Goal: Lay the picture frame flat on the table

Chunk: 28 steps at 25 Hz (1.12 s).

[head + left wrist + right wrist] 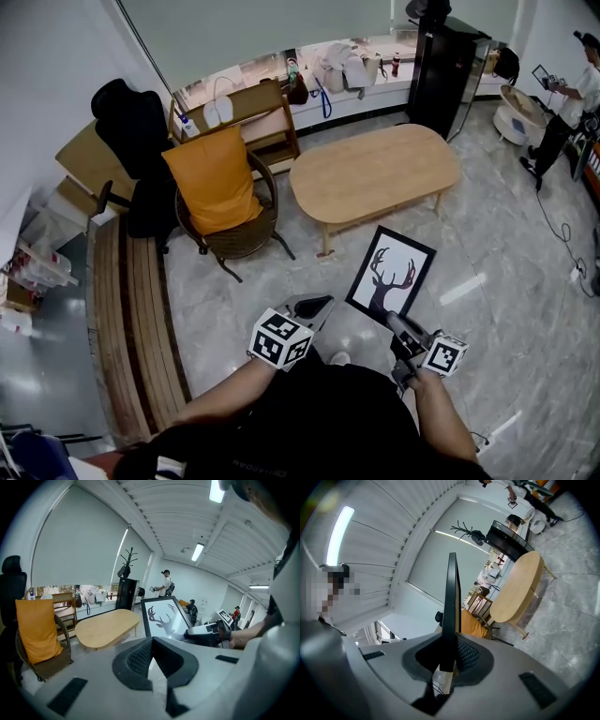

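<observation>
The picture frame (pixel 392 272) is black-edged with a dark stag's head on white, and it hangs in the air over the grey floor, short of the oval wooden table (pixel 375 173). My right gripper (pixel 394 322) is shut on its lower edge. The right gripper view shows the frame (pixel 451 602) edge-on, standing upright between the pads (pixel 464 654). My left gripper (pixel 315 306) hovers to the left of the frame, shut and holding nothing. Seen from the left gripper view, the frame (pixel 161 616) faces me with the table (pixel 105 627) beyond it.
A wicker chair with an orange cushion (pixel 216 183) stands left of the table, with a black office chair (pixel 131 122) behind it. A slatted wooden bench (pixel 131 309) runs along the left. A black cabinet (pixel 445 66) and a person (pixel 572 94) are at the far right.
</observation>
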Motion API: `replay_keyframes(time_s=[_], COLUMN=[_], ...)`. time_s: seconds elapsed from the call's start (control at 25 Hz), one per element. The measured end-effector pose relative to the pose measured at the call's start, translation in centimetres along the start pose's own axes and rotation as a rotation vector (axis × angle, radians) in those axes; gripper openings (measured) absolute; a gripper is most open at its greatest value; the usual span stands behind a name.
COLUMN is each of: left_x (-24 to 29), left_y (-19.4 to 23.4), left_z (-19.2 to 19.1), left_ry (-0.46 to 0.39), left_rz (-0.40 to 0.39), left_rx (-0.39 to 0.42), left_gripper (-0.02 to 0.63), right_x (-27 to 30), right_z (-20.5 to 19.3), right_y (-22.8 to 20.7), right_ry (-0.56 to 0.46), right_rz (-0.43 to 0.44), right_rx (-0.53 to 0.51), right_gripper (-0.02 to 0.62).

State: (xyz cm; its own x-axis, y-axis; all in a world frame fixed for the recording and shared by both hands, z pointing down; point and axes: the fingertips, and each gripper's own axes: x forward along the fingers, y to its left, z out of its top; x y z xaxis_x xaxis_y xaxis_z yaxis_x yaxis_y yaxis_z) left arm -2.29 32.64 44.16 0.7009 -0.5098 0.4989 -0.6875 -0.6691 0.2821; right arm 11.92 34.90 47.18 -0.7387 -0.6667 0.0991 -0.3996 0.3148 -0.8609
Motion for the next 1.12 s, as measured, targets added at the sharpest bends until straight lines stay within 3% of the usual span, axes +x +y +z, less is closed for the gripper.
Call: replay_keyframes(time_s=[0.2,0.6,0.84,1.12], left_x=[0.9,8.0,12.6,15.6], left_y=[2.3,9.5,17.4,24.4], left_z=[-0.3,1.9,9.3,14.7], left_ry=[0.04,0.064,0.064,0.017], left_rz=[0.012,-0.03,-0.045,-0.078], left_rx=[0.006,-0.042,-0.042,-0.012], left_gripper=[0.0,0.0,0.0,0.0], right_x=[2.8,7.3,15.0,22.4], right_z=[1.0,5.4,12.6,18.0], right_y=[-0.6,-6.4,-7.7,-9.0], right_ry=[-0.004,0.002,0.036,0.039], right_rz=[0.023,-0.09,-0.143,-0.158], right_rx=[0.036,0.03,0.025,-0.009], right_gripper=[0.037,0.037,0.037,0.037])
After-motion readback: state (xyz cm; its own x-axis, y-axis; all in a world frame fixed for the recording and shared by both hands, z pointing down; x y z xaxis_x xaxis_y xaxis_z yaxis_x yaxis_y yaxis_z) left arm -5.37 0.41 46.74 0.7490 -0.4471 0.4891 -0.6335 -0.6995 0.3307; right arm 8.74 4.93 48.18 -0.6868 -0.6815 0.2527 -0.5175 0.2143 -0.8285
